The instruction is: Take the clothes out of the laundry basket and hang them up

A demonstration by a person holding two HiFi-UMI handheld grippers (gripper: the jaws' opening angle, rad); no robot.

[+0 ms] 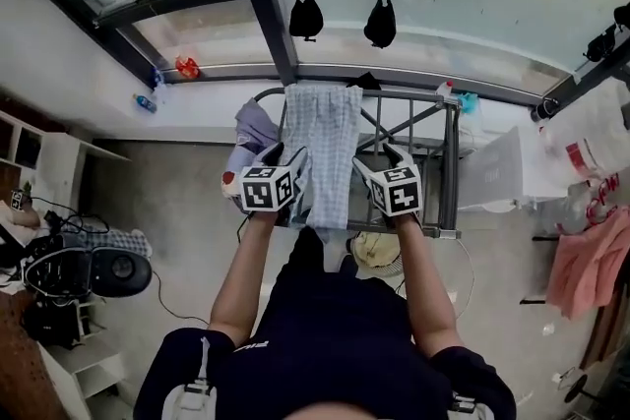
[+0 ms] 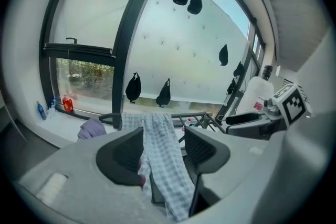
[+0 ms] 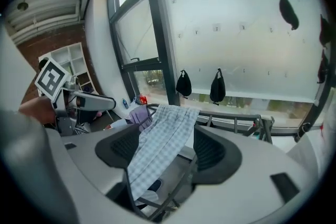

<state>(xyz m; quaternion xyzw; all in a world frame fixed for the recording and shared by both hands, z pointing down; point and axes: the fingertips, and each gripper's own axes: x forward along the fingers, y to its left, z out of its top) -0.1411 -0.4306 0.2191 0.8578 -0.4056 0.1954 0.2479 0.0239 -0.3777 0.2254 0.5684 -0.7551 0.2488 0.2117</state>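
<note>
A blue-and-white checked garment [image 1: 323, 148] hangs draped over the top rails of a grey metal drying rack [image 1: 450, 162] in front of the window. My left gripper [image 1: 285, 157] stands at the cloth's left edge and my right gripper [image 1: 381, 160] at its right edge. In the left gripper view the checked garment [image 2: 160, 155] runs down between the left gripper's [image 2: 163, 152] spread jaws, which do not press on it. In the right gripper view the checked garment [image 3: 163, 144] passes between the right gripper's [image 3: 167, 149] wide jaws, again unpinched.
A lilac garment [image 1: 254, 125] lies bunched on the rack's left end. Black bags [image 1: 305, 15] hang on the window glass and bottles [image 1: 187, 67] stand on the sill. A white shelf unit [image 1: 39, 162] is at the left; pink cloth [image 1: 591, 261] hangs at the right.
</note>
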